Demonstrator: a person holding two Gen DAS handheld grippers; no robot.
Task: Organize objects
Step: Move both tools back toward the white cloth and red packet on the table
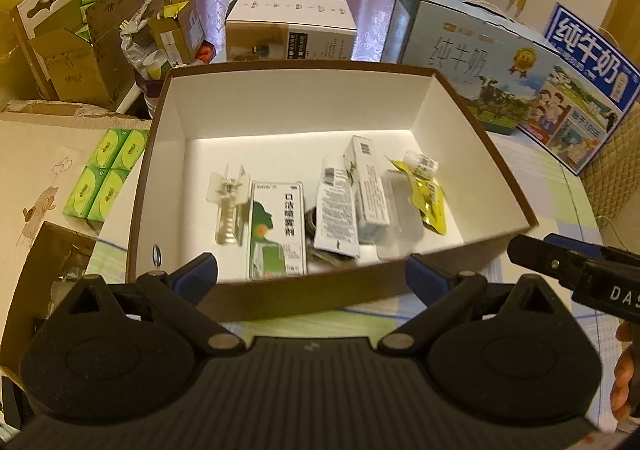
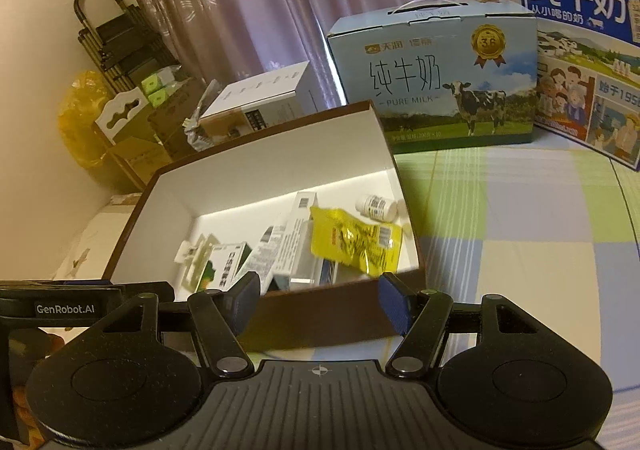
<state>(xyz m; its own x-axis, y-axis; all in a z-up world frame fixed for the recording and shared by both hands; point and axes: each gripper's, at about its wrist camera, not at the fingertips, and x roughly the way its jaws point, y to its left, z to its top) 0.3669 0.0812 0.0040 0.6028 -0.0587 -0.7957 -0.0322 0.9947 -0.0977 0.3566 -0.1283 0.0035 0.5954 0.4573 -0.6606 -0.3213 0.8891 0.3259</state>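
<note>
From the left wrist camera, the left gripper (image 1: 312, 274) hangs just in front of the near wall of an open box (image 1: 496, 185), brown outside and white inside, its blue-padded fingers (image 1: 196, 276) spread wide with nothing between them. On the box floor lie a green and white medicine carton (image 1: 278, 228), a clear blister pack (image 1: 229, 205) to its left, two overlapping white cartons (image 1: 354, 201), a yellow sachet (image 1: 430, 201) and a small white bottle (image 1: 420, 163) near the right wall. The right gripper (image 1: 576, 274) pokes in at the right edge. From the right wrist camera, the right gripper (image 2: 320, 302) sits at the box's near right corner, fingers likewise spread and empty. The box rests on a checked tablecloth (image 2: 520, 234), with a milk carton (image 2: 436, 77) standing behind it.
</note>
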